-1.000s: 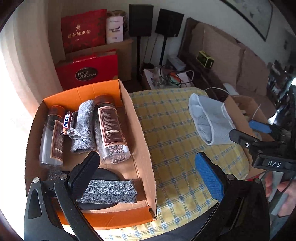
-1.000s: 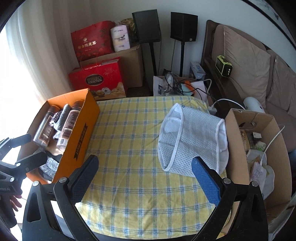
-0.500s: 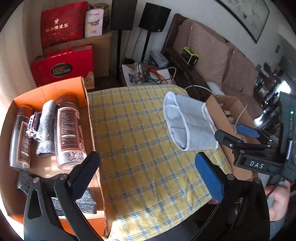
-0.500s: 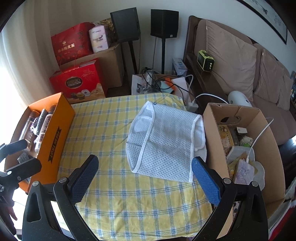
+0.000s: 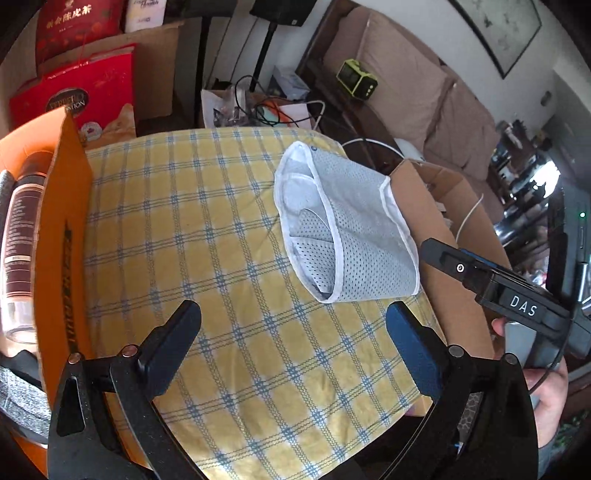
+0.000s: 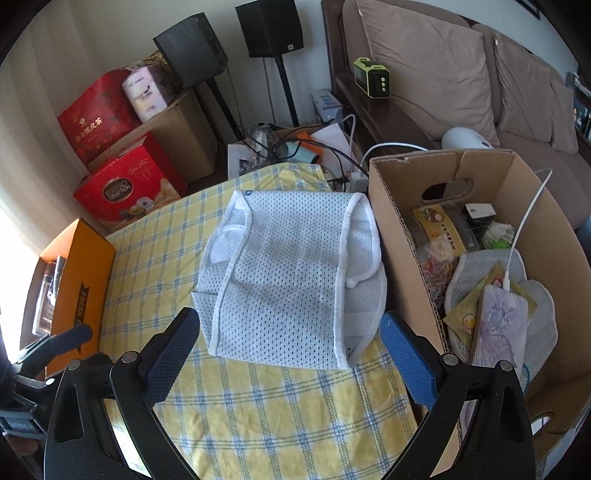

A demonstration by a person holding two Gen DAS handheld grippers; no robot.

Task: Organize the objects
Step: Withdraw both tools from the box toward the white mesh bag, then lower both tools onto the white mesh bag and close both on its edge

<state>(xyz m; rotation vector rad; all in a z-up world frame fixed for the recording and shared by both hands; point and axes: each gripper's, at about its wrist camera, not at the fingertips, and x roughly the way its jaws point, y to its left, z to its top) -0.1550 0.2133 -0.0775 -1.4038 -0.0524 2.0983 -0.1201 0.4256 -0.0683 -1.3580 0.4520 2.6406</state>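
Note:
A white mesh bag (image 5: 354,236) (image 6: 288,266) lies on the yellow checked tablecloth (image 5: 207,258), its right end against a brown cardboard box (image 6: 402,236). My left gripper (image 5: 291,310) hovers over the cloth just short of the bag's near corner. Its jaws are closing a little but still stand wide, with nothing between them. My right gripper (image 6: 288,315) is open, and the bag's near edge lies between its fingertips without touching the pads. An orange box (image 5: 59,221) (image 6: 81,266) with a bottle (image 5: 22,221) stands on the left.
The brown box holds a jar (image 6: 443,229), packets and a white cable (image 6: 524,221). A hand (image 5: 546,398) holds the right gripper's handle. Beyond the table are red gift boxes (image 6: 125,184), speakers (image 6: 269,27), tangled cables (image 5: 258,107) and a sofa (image 6: 436,70).
Both grippers have swung right and downward, away from the orange box and toward the mesh bag. The bag now fills the right wrist view, and the brown box's contents have come into sight.

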